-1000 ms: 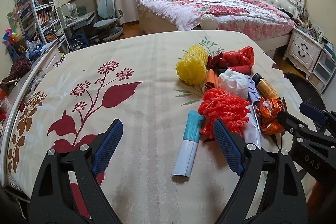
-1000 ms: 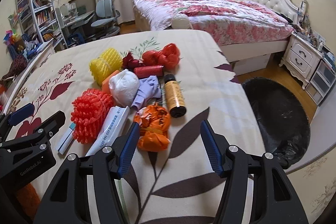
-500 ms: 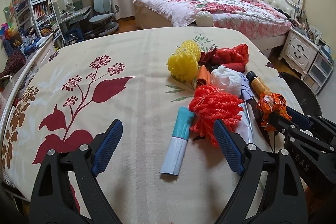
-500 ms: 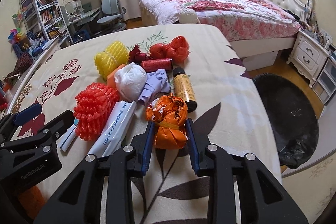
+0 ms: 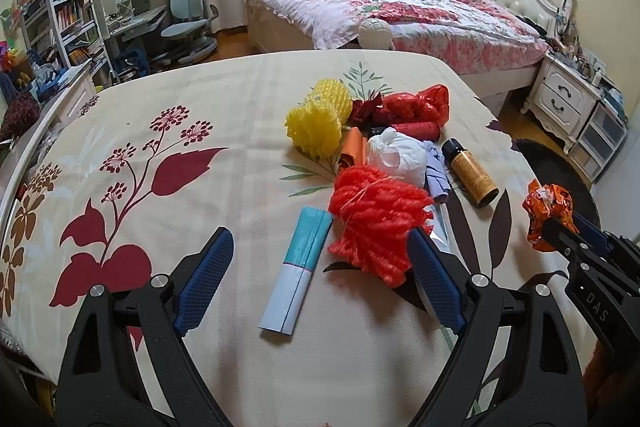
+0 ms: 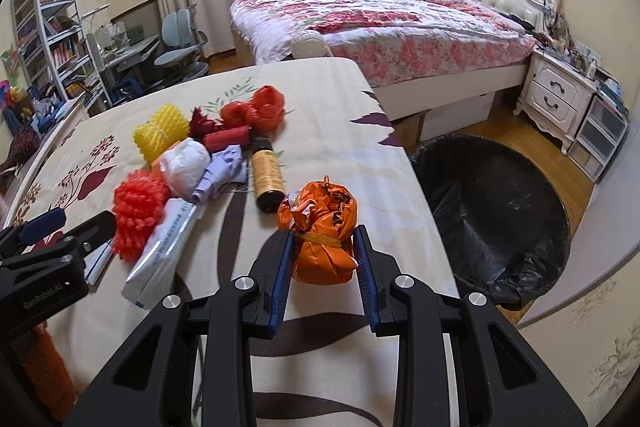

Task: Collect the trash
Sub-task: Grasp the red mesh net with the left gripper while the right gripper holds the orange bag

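My right gripper point(image 6: 322, 267) is shut on a crumpled orange bag point(image 6: 320, 227) and holds it above the table near its right edge; the bag also shows in the left wrist view point(image 5: 546, 211). A black-lined trash bin point(image 6: 492, 211) stands on the floor to the right. My left gripper point(image 5: 320, 283) is open and empty above the table, with a teal and white flat packet point(image 5: 298, 275) and a red foam net point(image 5: 376, 219) between its fingers. The pile also holds a yellow foam net point(image 5: 320, 123), a white bag point(image 5: 396, 155) and a brown bottle point(image 5: 472, 173).
The table point(image 5: 160, 99) has a cream floral cloth. A red bag point(image 6: 256, 111), a red roll point(image 6: 226, 139), a lilac cloth point(image 6: 224, 171) and a white tube pack point(image 6: 160, 251) lie in the pile. A bed point(image 6: 380, 23) and nightstand point(image 6: 556, 99) stand behind.
My right gripper closed on the orange bag, lifted it off the table and moved it right toward the bin. My left gripper stayed open, hardly moving.
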Available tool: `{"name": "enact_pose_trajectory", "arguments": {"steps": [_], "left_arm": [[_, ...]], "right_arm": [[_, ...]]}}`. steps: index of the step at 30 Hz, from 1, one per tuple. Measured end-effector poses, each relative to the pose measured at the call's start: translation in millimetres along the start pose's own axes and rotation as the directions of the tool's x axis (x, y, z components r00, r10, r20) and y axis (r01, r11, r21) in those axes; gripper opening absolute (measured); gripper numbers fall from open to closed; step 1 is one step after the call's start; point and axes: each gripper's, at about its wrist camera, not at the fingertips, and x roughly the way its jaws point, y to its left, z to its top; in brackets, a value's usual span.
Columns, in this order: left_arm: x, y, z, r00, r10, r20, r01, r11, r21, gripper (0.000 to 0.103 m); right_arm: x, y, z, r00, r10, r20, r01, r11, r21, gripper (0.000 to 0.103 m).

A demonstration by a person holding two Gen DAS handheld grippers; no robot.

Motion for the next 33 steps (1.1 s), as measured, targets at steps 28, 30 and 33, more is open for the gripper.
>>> {"name": "enact_pose_trajectory", "arguments": {"steps": [28,30,33], "left_arm": [[29,2,-3,0.995,-0.087,-0.055,0.087,0.996,-0.007,0.029],[21,3,-1,0.995,-0.093,-0.041,0.092,0.996,-0.009,0.028],[7,2,2,0.995,-0.095,-0.006,0.095,0.995,0.003,0.027]], "right_arm": [[8,-15,-3,1.000,-0.007,-0.016,0.008,0.999,0.039,0.031],[7,-15,-3,1.000,-0.008,-0.012,0.008,0.999,0.040,0.031],[4,-17,-2,1.000,-0.010,-0.001,0.010,0.999,0.045,0.031]]}}
